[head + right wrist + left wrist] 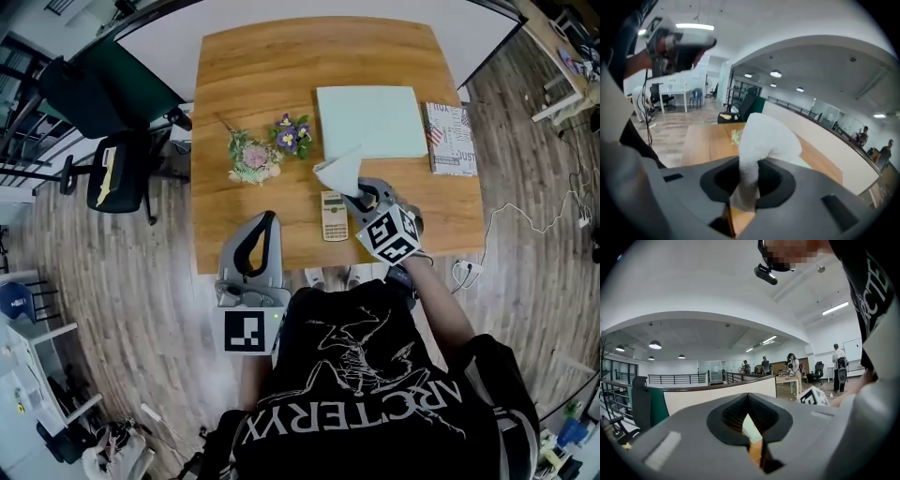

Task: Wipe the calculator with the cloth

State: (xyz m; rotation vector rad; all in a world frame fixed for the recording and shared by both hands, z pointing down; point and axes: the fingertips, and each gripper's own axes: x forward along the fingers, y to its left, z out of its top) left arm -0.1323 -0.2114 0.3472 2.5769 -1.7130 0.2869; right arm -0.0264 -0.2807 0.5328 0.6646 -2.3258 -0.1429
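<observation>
A small beige calculator point(334, 216) lies flat near the front edge of the wooden table point(253, 75). Just right of it, my right gripper point(361, 197) is shut on a white cloth point(339, 172), which sticks up and back from the jaws above the calculator's far right corner. In the right gripper view the cloth point(764, 136) rises from between the jaws and folds over. My left gripper point(265, 225) hovers at the table's front edge, left of the calculator, its jaws together and holding nothing. Neither gripper view shows the calculator.
A pale green mat point(368, 120) lies behind the cloth, with a printed book point(450, 139) to its right. Two flower bunches point(255, 157) sit left of the mat. A black office chair point(117, 173) stands off the table's left side.
</observation>
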